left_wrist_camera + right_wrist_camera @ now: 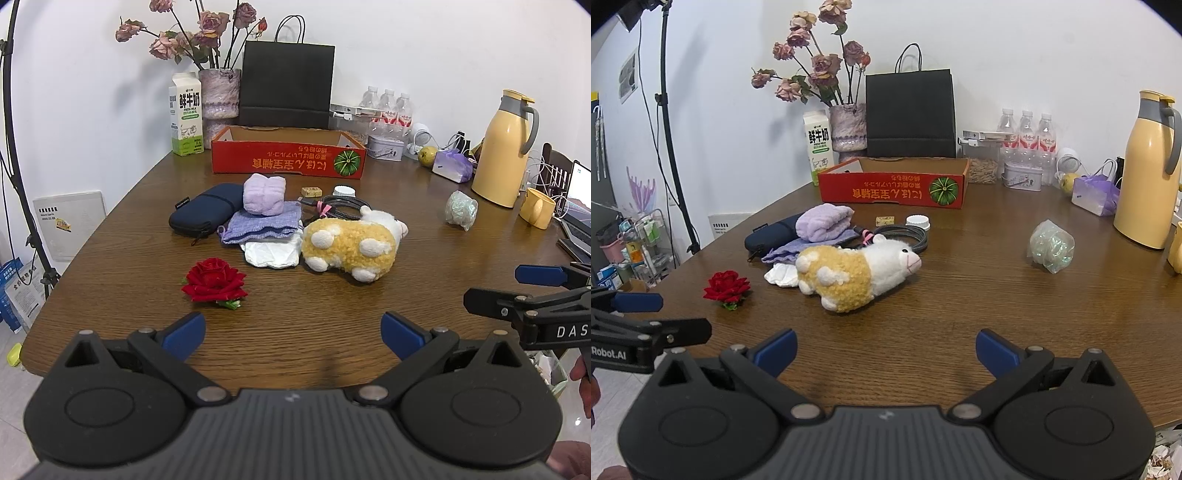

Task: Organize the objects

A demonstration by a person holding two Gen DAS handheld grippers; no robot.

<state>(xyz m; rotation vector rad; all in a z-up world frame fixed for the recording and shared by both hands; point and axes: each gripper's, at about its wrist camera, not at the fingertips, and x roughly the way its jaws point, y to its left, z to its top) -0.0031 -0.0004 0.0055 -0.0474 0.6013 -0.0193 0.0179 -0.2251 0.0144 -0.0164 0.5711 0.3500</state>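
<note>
A red cardboard box [288,160] [892,192] stands open at the back of the brown table. In front of it lie a navy pouch [201,212], a rolled lilac towel [264,194] on a purple cloth [264,225], a white packet [271,253], a coiled cable [341,206], a white lid [343,191] and a small tan block [312,191]. A yellow-and-white plush sheep [351,245] [855,271] lies nearest. A red rose [214,282] [727,288] sits at the left. My left gripper [293,334] and right gripper [886,350] hover open and empty over the table's near edge.
A clear crumpled bag [461,209] [1052,245] lies to the right. Along the wall stand a milk carton [186,116], a vase of dried roses [219,96], a black paper bag [286,85], water bottles [388,107] and a yellow jug [506,147]. A light stand [670,122] rises at the left.
</note>
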